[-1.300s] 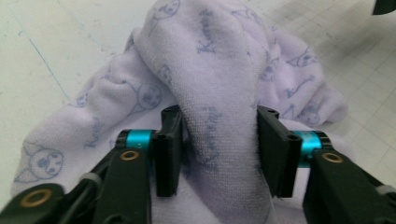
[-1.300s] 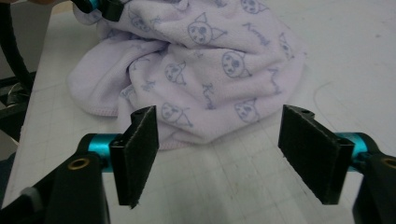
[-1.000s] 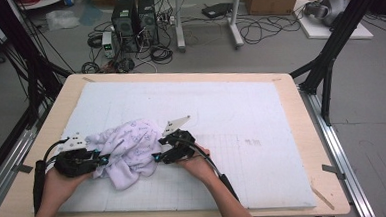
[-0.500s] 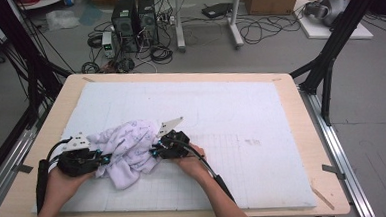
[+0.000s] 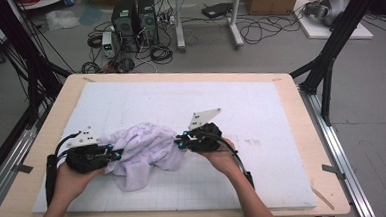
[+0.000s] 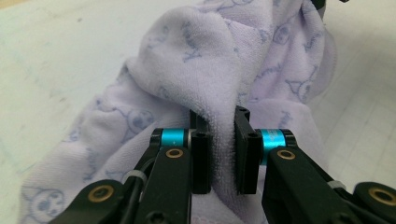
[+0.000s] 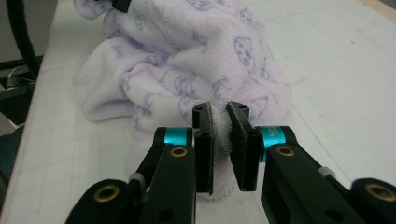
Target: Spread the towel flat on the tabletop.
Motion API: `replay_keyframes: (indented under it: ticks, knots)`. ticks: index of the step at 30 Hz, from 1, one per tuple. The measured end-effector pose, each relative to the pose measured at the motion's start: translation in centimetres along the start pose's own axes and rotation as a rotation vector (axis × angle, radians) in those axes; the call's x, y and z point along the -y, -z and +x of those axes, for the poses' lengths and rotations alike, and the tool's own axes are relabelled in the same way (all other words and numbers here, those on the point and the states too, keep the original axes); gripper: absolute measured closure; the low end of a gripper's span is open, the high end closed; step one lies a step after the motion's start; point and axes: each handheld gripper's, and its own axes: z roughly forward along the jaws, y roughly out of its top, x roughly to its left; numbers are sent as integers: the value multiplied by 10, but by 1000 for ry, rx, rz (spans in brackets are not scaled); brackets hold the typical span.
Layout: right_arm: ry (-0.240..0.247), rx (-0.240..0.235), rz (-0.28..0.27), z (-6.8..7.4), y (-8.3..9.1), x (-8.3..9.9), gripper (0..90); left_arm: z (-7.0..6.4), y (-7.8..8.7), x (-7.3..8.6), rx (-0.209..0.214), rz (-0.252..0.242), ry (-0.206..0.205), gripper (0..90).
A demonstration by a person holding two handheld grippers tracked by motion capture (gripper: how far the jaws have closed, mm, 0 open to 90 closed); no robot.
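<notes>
A crumpled pale lilac towel [image 5: 145, 151] with small printed figures lies bunched on the white mat [image 5: 261, 105], near the front left. My left gripper [image 5: 117, 153] is at the towel's left side, shut on a thick fold of it [image 6: 223, 140]. From the right, my right gripper [image 5: 178, 141] pinches the towel's edge [image 7: 220, 126] between its pads. Both grippers sit low over the mat, facing each other across the towel [image 7: 187, 70].
The mat covers a wooden table [image 5: 324, 171] with a metal frame around it. Behind the table, the floor holds computer towers [image 5: 133, 16], cables and boxes. Black stand legs [image 5: 329, 66] rise at the table's right corner.
The towel has been drawn in and lifted a little between the two grippers, and the right gripper has shifted slightly left and forward with its edge.
</notes>
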Motion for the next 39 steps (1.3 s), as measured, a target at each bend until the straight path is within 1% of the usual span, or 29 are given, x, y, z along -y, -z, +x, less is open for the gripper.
replay_keyframes:
  ticks: [1, 2, 3, 4, 5, 6, 10, 12, 13, 14, 16, 18, 20, 22, 23, 24, 26, 27, 28, 29, 30, 32, 33, 34, 35, 36, 37, 38, 39]
  knots:
    - [8, 12, -1, 0, 8, 1, 812, -3, -1, -3, 7, -4, -8, 795]
    - [6, 20, -11, 0, 25, 5, 813, -5, -2, -6, 16, -9, -11, 796]
    - [6, 20, -11, 0, 25, 5, 813, -8, -3, -9, 27, -16, -13, 796]
    - [4, 20, -18, 0, 33, 6, 813, -10, -3, -12, 35, -21, -19, 796]
    - [9, 23, -26, 2, 49, 7, 813, -13, -4, -16, 41, -25, -24, 797]
    - [9, 23, -26, 2, 49, 7, 813, -17, -5, -19, 49, -28, -32, 797]
    - [39, 32, -4, 8, 73, 8, 813, -30, -9, -32, 79, -34, -66, 798]
    - [48, 40, -4, 10, 85, 9, 812, -36, -11, -38, 97, -38, -77, 798]
    - [57, 47, 1, 12, 97, 9, 812, -39, -11, -40, 105, -41, -83, 803]
    - [57, 47, 1, 12, 97, 9, 812, -41, -12, -43, 110, -42, -92, 803]
    - [64, 59, 7, 14, 108, 11, 812, -45, -14, -46, 112, -46, -102, 808]
    - [54, 65, 8, 16, 116, 16, 811, -47, -17, -47, 114, -40, -108, 808]
    - [41, 67, 18, 16, 118, 24, 810, -47, -22, -44, 113, -26, -103, 808]
    - [17, 60, 28, 15, 115, 35, 809, -46, -28, -38, 115, -8, -96, 809]
    - [7, 54, 34, 15, 111, 41, 809, -46, -31, -35, 117, 2, -90, 809]
    - [-16, 46, 36, 15, 108, 48, 809, -45, -34, -31, 117, 13, -86, 809]
    - [-30, 30, 49, 14, 99, 59, 808, -44, -38, -22, 118, 46, -85, 809]
    - [-40, 20, 60, 14, 94, 64, 807, -43, -41, -17, 117, 64, -81, 809]
    - [-47, 2, 80, 15, 86, 73, 804, -43, -43, -13, 120, 81, -83, 809]
    - [-55, -10, 92, 16, 82, 77, 801, -43, -44, -8, 119, 92, -81, 809]
    - [-55, -10, 92, 16, 82, 77, 801, -42, -45, -4, 121, 105, -82, 809]
    - [-54, -20, 110, 19, 78, 81, 784, -42, -46, 1, 126, 116, -81, 802]
    - [-55, -28, 105, 20, 78, 80, 769, -41, -45, 2, 130, 114, -85, 787]
    - [-46, -27, 85, 20, 79, 79, 738, -41, -43, 2, 131, 106, -85, 753]
    - [-51, -28, 72, 21, 81, 76, 709, -41, -40, 1, 129, 90, -85, 698]
    - [-59, -33, 43, 20, 85, 72, 699, -41, -36, -2, 131, 74, -85, 660]
    - [-56, -27, 3, 19, 92, 62, 671, -40, -32, -4, 126, 59, -83, 605]
    - [-54, -18, -11, 17, 95, 57, 662, -39, -29, -7, 121, 41, -82, 585]
    - [-54, -18, -11, 17, 95, 57, 662, -37, -25, -10, 113, 28, -81, 585]
